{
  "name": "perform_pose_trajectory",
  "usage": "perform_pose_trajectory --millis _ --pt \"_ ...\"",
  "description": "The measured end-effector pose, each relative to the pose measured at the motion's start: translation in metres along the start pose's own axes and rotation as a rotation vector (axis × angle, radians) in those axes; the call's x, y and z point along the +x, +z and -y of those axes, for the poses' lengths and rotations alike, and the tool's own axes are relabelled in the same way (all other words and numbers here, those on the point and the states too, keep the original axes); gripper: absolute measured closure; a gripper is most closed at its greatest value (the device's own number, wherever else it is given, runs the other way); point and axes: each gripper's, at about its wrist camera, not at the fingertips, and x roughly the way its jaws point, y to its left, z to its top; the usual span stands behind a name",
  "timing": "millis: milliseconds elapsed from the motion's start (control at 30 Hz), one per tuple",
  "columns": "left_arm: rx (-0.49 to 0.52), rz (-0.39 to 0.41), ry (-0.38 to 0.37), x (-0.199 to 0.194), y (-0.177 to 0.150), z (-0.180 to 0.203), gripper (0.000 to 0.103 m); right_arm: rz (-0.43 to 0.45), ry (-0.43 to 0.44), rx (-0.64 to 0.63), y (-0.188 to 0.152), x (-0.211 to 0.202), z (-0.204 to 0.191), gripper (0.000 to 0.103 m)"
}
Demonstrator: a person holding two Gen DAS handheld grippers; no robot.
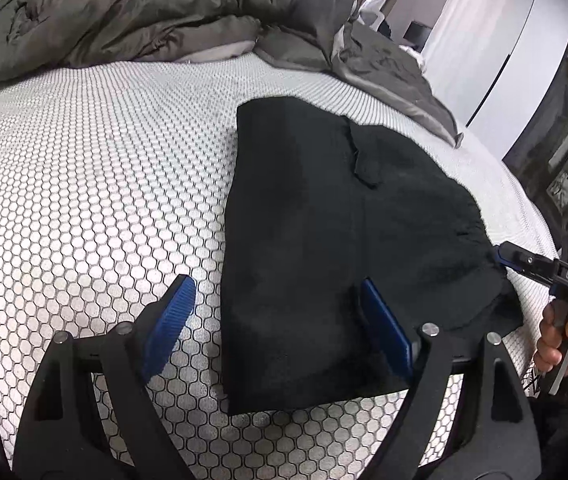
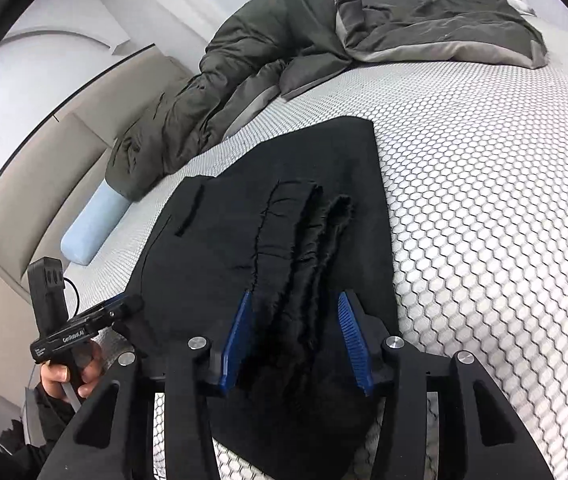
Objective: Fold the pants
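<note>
Black pants (image 1: 323, 240) lying folded on honeycomb mattress (image 1: 104, 180). Left gripper (image 1: 280, 320) gaping wide over pants' edge, gripping nothing. Right gripper (image 2: 295, 336) half open, straddling bunched waistband, pads not pressing.

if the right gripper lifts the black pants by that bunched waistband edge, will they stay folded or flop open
Probably flop. The black pants look like soft fleece lying in loose layers, so the lower ones would likely sag away. The gathered waistband sits between the right gripper's pads, which don't visibly press it. The honeycomb bed cover looks textured, so dragging may bunch the fabric.
</note>
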Motion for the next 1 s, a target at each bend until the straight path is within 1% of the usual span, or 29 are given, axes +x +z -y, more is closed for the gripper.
perform_pose_trajectory --millis 67,100,167,233,333,433,500,533,567,633,667,733,767,867,933,967,1000 --pt "0.006 0.008 -0.012 -0.003 0.0 0.002 0.02 0.033 0.011 -0.015 -0.002 -0.01 -0.003 0.057" --pt "0.013 0.005 -0.011 -0.002 -0.001 0.004 0.02 0.049 0.03 -0.025 -0.004 -0.016 -0.007 0.057" --pt "0.027 -0.017 0.009 0.003 -0.003 0.007 0.02 0.056 0.096 -0.046 -0.011 -0.025 -0.012 0.057" --pt "0.035 -0.036 0.019 0.007 -0.004 0.009 0.02 0.031 0.138 -0.054 -0.021 -0.023 -0.017 0.057" --pt "0.042 -0.04 0.026 0.009 -0.004 0.011 0.02 -0.058 0.127 -0.013 -0.025 -0.002 -0.011 0.057" --pt "0.04 -0.043 0.029 0.01 -0.004 0.01 0.02 -0.071 0.147 0.006 -0.021 0.009 -0.008 0.058" --pt "0.04 -0.044 0.03 0.011 -0.004 0.01 0.02 -0.07 0.12 -0.011 -0.016 0.015 -0.014 0.071" --pt "0.04 -0.044 0.032 0.011 -0.004 0.01 0.02 -0.068 0.089 -0.038 -0.015 0.02 -0.019 0.086" --pt "0.038 -0.044 0.033 0.012 -0.004 0.009 0.02 -0.069 0.06 -0.066 -0.013 0.024 -0.026 0.089" --pt "0.033 -0.046 0.027 0.012 -0.004 0.008 0.02 -0.055 0.064 -0.103 -0.012 0.021 -0.035 0.093" --pt "0.033 -0.047 0.026 0.012 -0.003 0.008 0.02 -0.04 0.068 -0.121 -0.013 0.015 -0.039 0.093" --pt "0.037 -0.046 0.029 0.012 -0.003 0.008 0.02 -0.025 0.089 -0.118 -0.015 0.006 -0.038 0.093" --pt "0.039 -0.046 0.029 0.013 -0.003 0.008 0.02 -0.025 0.083 -0.112 -0.016 0.003 -0.036 0.093" --pt "0.036 -0.051 0.028 0.014 -0.003 0.007 0.02 -0.035 -0.036 -0.094 -0.02 0.001 -0.02 0.093" --pt "0.036 -0.05 0.03 0.013 -0.002 0.007 0.02 -0.063 -0.033 -0.05 -0.021 0.001 -0.005 0.093" --pt "0.034 -0.048 0.03 0.012 -0.001 0.007 0.02 -0.055 -0.025 -0.038 -0.021 -0.003 -0.001 0.093" --pt "0.031 -0.043 0.031 0.011 -0.001 0.007 0.02 -0.044 0.005 -0.026 -0.02 -0.007 0.0 0.093"
